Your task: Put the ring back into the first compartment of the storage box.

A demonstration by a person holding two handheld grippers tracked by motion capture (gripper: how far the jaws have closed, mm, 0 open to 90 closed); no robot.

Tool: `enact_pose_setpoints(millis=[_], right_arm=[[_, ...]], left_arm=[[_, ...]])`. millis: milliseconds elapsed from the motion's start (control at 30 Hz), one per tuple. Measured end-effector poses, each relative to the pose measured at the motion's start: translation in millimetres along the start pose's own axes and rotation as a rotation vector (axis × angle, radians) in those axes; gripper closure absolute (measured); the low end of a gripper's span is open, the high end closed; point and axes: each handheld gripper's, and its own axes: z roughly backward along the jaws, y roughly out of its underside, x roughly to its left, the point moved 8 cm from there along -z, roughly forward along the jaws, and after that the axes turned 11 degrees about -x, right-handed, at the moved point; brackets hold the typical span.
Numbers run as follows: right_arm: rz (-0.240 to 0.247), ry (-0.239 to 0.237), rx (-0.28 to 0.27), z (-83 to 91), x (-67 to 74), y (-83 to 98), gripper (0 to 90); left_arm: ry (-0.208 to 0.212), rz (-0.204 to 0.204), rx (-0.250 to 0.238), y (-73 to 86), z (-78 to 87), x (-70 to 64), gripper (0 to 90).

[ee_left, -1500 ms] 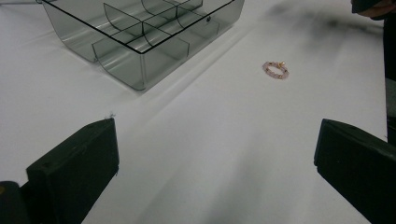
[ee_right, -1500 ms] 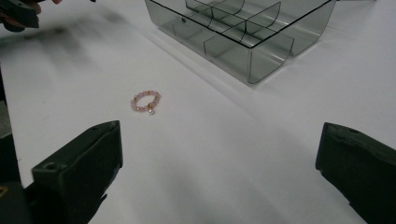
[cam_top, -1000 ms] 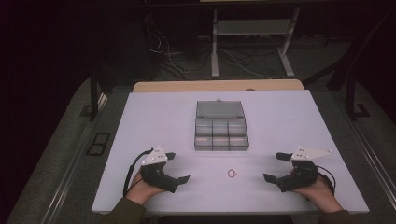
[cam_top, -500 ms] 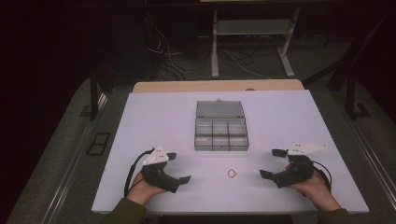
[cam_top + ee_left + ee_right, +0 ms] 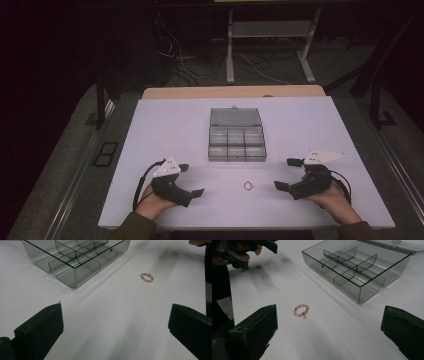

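Right gripper view: pink beaded ring [image 5: 301, 310] near clear, smooth-walled compartment box [image 5: 359, 265].

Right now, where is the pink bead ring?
High view: the ring lies on the table between both grippers, just in front of the open box.
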Motion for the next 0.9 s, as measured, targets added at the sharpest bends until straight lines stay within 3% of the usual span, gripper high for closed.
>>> enact_pose_setpoints(millis=[900], right_arm=[[0.019,-0.036,0.017,-27.1,10.4,-2.8,0.5]], left_arm=[[0.005,-0.014,-0.003,0.7,-0.5,-2.8,0.0]])
